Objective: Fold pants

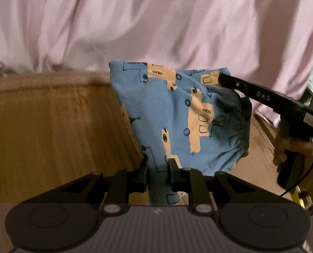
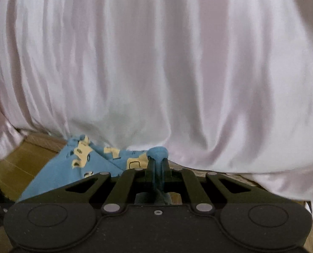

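Observation:
The pants (image 1: pixel 173 113) are blue with peach patches and dark drawings, and hang lifted above a wooden table (image 1: pixel 51 130). My left gripper (image 1: pixel 157 166) is shut on their lower near edge. My right gripper (image 1: pixel 221 80) enters from the right in the left wrist view and pinches the cloth near the gathered waistband (image 1: pixel 243 135). In the right wrist view, my right gripper (image 2: pixel 157 164) is shut on a bunched blue fold (image 2: pixel 157 151), with the pants (image 2: pixel 76 168) spreading down to the left.
A pale pink curtain (image 1: pixel 156 21) hangs close behind the table and fills the right wrist view (image 2: pixel 156 63). The table's far edge (image 1: pixel 51 78) runs just below it. A hand (image 1: pixel 287 147) holds the right gripper's handle.

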Tool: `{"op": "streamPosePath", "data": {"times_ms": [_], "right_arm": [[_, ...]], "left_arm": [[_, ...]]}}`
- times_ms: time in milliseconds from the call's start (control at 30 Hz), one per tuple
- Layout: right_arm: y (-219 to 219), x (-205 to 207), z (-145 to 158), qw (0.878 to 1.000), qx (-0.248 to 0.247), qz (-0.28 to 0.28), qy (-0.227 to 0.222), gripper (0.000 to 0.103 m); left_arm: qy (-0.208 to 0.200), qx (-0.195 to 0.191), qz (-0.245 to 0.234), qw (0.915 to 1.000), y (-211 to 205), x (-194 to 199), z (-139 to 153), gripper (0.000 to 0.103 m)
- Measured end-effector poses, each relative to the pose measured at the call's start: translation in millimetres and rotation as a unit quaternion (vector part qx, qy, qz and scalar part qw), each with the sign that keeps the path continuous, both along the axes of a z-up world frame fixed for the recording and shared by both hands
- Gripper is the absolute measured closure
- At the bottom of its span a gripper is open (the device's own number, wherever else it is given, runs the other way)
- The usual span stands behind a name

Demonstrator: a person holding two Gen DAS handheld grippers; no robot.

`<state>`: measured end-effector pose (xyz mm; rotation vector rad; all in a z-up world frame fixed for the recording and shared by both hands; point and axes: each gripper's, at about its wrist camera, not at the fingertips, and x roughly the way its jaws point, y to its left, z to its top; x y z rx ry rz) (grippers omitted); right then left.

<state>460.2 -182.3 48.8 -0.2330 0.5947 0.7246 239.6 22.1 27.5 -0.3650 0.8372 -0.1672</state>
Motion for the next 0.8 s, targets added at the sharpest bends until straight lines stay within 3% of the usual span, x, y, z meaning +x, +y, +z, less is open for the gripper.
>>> {"op": "streamPosePath", "data": {"times_ms": [233,400,633,733,800], "right_arm": [[22,22,-62,0.999,-0.036,0.009,0.036,0.098],[6,30,-70,0.998,0.004,-0.019,0.058,0.089],[-6,14,-61,0.999,0.004,-0.029,0.027,0.064],[-19,0,-48,0.999,0.021,-0.042,0.02,0.046],[-29,-15,-38,0.998,0.033,-0.049,0.01,0.035]], "left_arm": [[0.036,0.035,0.026,0.9984,18,57,-26,0.081],[0.066,0.052,0.02,0.9963,18,67,-44,0.081],[0.056,0.065,0.014,0.9962,16,65,-42,0.075],[0.047,0.076,0.017,0.9959,14,60,-37,0.065],[0.04,0.084,0.019,0.9955,13,55,-31,0.054]]}}
